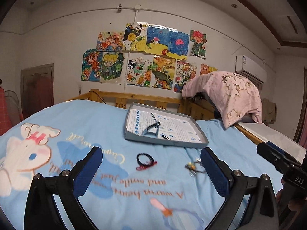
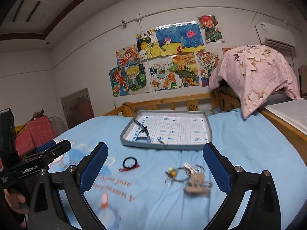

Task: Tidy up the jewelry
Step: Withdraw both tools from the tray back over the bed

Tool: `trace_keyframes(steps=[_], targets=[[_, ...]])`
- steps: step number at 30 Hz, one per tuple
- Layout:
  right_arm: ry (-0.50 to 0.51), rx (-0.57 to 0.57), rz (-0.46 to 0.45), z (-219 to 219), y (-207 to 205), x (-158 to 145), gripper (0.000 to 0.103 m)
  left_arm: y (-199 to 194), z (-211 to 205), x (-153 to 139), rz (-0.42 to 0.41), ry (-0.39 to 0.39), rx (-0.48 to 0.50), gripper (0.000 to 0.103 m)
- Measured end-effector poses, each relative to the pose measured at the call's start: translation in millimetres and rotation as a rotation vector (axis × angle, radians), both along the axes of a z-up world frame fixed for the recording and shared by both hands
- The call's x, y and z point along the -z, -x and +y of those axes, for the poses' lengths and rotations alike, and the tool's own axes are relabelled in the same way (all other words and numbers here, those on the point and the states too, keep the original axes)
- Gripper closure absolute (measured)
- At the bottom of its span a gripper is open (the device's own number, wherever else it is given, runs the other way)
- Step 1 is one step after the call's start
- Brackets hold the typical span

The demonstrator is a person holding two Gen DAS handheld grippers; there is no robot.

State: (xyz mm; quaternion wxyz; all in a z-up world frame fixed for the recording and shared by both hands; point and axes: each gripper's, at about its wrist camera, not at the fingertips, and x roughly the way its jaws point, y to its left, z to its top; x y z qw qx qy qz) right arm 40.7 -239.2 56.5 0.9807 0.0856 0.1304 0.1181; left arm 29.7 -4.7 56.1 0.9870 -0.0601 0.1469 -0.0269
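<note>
Hovering wide-open left tool (image 1: pixel 151 169), black bracelet (image 1: pixel 145 161), blurry charms, maybe (image 2: pixel 184 174)

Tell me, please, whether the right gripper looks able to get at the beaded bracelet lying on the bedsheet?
Probably yes: the right gripper is open, and the beaded bracelet lies uncovered between its fingers, though a tan clip touches it.

Both grippers hover side by side, pointing forward. The left gripper (image 1: pixel 151 170) has its blue-padded fingers (image 1: pixel 86 172) spread wide, gripping nothing. The right gripper (image 2: pixel 155 166) is spread equally wide, likewise empty.
</note>
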Motion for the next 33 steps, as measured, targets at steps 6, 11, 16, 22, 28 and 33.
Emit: trace_keyframes(steps=[6, 11, 16, 22, 28, 33], targets=[[0.027, 0.020, 0.014, -13.2, 46.8, 13.8, 0.005, 45.3, -17.7, 8.9, -0.020, -0.045, -0.002, 0.000], [0.044, 0.043, 0.021, -20.6, 75.9, 25.9, 0.005, 67.1, -25.6, 18.0, -0.006, -0.060, -0.007, 0.000], [0.074, 0.054, 0.036, -25.2, 87.1, 34.1, 0.005, 74.7, -31.9, 26.8, 0.017, -0.066, -0.004, 0.000], [0.064, 0.061, 0.057, -31.9, 89.7, 41.1, 0.005, 74.0, -37.4, 32.9, 0.036, -0.077, 0.001, 0.000], [0.065, 0.062, 0.057, -33.1, 83.6, 40.2, 0.005, 67.1, -39.6, 31.2, 0.046, -0.076, 0.009, 0.000], [0.060, 0.066, 0.062, -34.9, 77.1, 38.6, 0.005, 57.0, -39.3, 27.5, 0.042, -0.076, 0.010, 0.000]])
